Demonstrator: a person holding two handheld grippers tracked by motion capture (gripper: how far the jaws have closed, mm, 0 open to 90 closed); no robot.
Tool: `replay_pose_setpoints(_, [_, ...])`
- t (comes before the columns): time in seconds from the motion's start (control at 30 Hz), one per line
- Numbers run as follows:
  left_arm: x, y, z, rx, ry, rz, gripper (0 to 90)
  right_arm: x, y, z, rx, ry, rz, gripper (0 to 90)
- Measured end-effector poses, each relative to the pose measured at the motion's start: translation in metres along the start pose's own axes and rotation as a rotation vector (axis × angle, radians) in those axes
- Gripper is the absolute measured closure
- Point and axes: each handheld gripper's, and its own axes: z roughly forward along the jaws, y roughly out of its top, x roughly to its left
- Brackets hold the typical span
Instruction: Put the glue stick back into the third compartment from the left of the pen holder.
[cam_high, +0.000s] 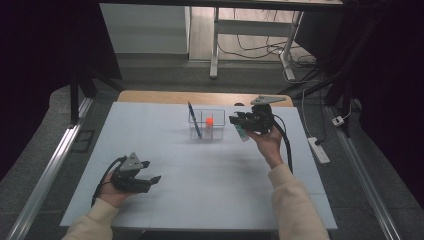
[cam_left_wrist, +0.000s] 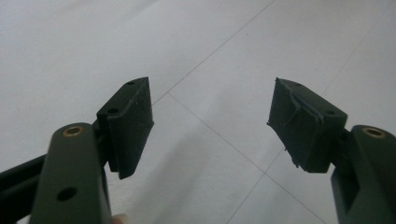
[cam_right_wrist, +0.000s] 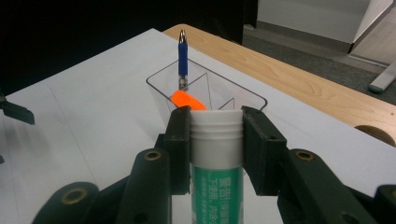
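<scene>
Right gripper (cam_right_wrist: 215, 135): jaws clamped on the white ribbed cap of a glue stick (cam_right_wrist: 217, 154), one jaw on each side; in the high view the right gripper (cam_high: 242, 121) is held above the desk just right of the clear organiser
Glue stick: white cap above a green body with printed lettering; in the high view the glue stick (cam_high: 241, 133) hangs tilted below the jaws, off the desk surface
Clear organiser (cam_high: 218, 131): see-through box with dividers, standing on the white desk (cam_high: 200, 175) near its far middle; in the right gripper view the clear organiser (cam_right_wrist: 243, 95) lies just beyond the cap
Blue pen (cam_high: 194, 120): leaning in the left compartment, tip up past the rim; seen upright as the blue pen (cam_right_wrist: 182, 60) from the right gripper view
Orange object (cam_high: 209, 121): inside the organiser, right of the pen; partly hidden behind the cap as the orange object (cam_right_wrist: 187, 100)
Left gripper (cam_left_wrist: 210, 126): jaws spread wide, holding nothing, bare white surface between them; in the high view the left gripper (cam_high: 150, 172) sits at the near left of the desk, well apart from the organiser
</scene>
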Motion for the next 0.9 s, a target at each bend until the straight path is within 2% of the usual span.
replay_pose_setpoints(0.57, [0.002, -0.001, -0.001, -0.003, -0.001, -0.004, 30.0, 0.005, 0.015, 0.016, -0.037, -0.004, 0.022, 65.2])
replay_pose_setpoints(0.9, [0.003, -0.002, -0.002, -0.005, 0.000, -0.005, 30.1, 0.003, 0.021, 0.031, -0.048, -0.011, 0.037, 65.2])
